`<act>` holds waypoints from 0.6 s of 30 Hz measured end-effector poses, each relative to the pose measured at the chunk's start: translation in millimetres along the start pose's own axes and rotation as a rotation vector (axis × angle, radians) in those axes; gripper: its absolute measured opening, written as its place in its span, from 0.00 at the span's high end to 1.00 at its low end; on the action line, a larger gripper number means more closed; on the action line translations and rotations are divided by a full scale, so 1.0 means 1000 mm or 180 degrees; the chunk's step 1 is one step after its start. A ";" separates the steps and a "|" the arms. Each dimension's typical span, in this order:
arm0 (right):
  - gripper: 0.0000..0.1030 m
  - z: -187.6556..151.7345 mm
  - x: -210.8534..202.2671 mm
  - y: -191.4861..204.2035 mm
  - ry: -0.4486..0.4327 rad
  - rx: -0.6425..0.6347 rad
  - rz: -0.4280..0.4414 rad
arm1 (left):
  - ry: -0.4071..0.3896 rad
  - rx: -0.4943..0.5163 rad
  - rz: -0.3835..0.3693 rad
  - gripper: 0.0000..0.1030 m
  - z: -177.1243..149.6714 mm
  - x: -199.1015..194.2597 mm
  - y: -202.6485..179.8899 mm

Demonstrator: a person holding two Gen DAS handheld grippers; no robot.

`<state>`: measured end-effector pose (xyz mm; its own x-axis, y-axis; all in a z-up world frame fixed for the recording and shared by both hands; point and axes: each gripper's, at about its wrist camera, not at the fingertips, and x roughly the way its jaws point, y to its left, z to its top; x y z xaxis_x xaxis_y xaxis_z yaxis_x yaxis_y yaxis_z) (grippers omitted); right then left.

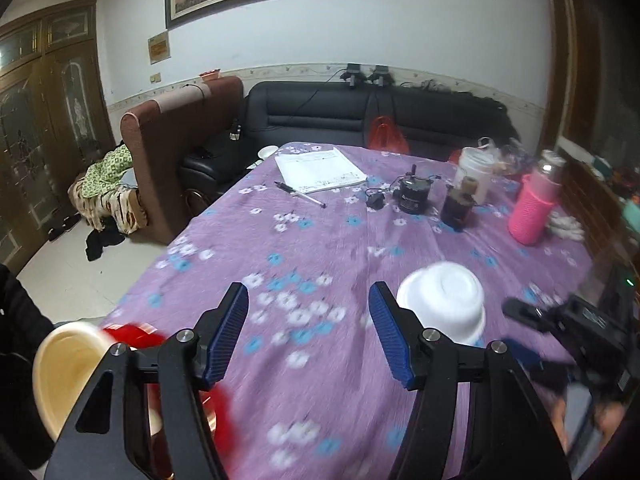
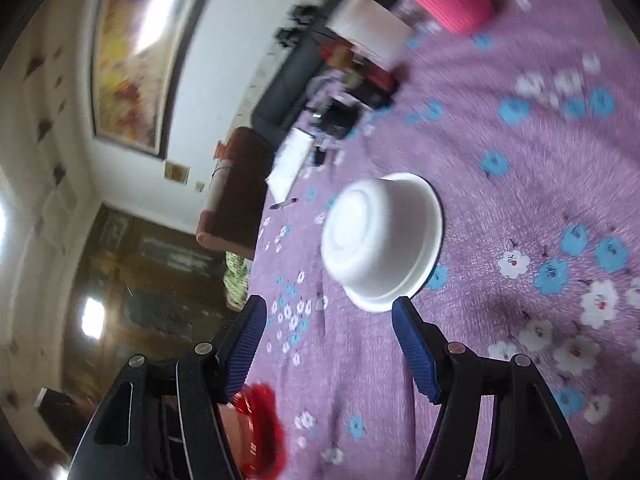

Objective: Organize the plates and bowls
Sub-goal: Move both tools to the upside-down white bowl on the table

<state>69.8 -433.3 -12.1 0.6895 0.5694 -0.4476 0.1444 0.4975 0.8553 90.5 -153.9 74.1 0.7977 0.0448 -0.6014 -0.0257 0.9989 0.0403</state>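
A white bowl (image 1: pixel 442 300) lies upside down on the purple flowered tablecloth (image 1: pixel 320 240). My left gripper (image 1: pixel 308 300) is open and empty, with the bowl just right of its right finger. A cream bowl (image 1: pixel 68 364) and a red plate (image 1: pixel 136 334) sit at the table's near left edge, partly hidden by the gripper body. In the right wrist view the white bowl (image 2: pixel 382 240) lies just ahead of my open, empty right gripper (image 2: pixel 330 308), which is rolled sideways. The red plate (image 2: pixel 260 428) shows under its left finger. The right gripper (image 1: pixel 560 320) appears blurred at the right.
At the far end of the table are a paper sheet (image 1: pixel 320 170), a pen (image 1: pixel 300 194), a black jar (image 1: pixel 414 196), a dark jar (image 1: pixel 458 204), a white tub (image 1: pixel 476 172) and a pink-sleeved bottle (image 1: pixel 536 204). Sofas stand beyond the table.
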 end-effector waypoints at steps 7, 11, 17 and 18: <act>0.34 0.028 0.015 -0.019 0.0001 0.0255 -0.0229 | 0.0023 0.0153 0.0276 0.40 0.003 0.070 -0.044; 0.33 0.039 0.024 -0.022 0.0019 0.0283 -0.0393 | 0.0232 0.0011 0.0224 0.40 0.003 0.105 -0.045; 0.33 0.047 0.042 -0.031 0.0092 0.0335 -0.0608 | 0.0467 0.0017 0.0108 0.40 -0.005 0.136 -0.055; 0.33 0.048 0.045 -0.032 0.0100 0.0333 -0.0635 | 0.0503 0.0028 0.0063 0.40 -0.006 0.139 -0.056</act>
<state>130.5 -455.4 -46.8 0.6178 0.4875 -0.6170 0.3495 0.5327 0.7708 199.3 -203.8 -16.9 0.6923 0.0673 -0.7184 -0.0348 0.9976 0.0599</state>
